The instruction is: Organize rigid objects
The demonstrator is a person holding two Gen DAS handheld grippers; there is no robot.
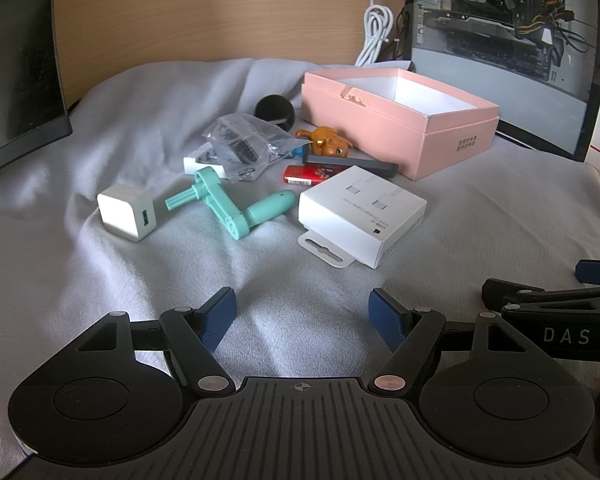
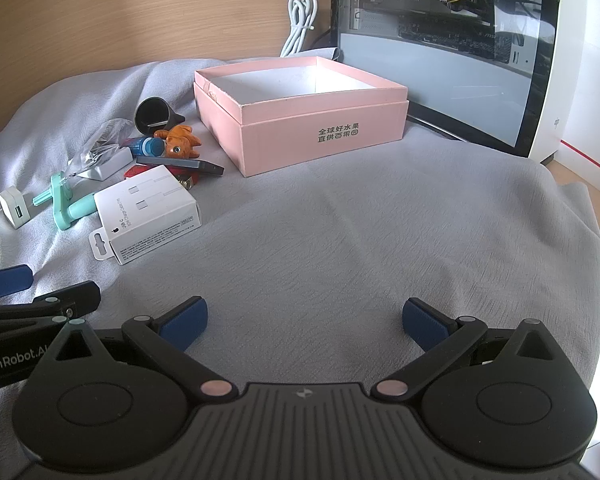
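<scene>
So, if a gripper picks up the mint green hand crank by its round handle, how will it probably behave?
The mint green hand crank looks like stiff moulded plastic, so it should not flop. Its smooth rounded handle may slip or turn between the pads. The arm and splined shaft stick out sideways, so it will probably hang unevenly and tilt. It looks light for its size.
</scene>
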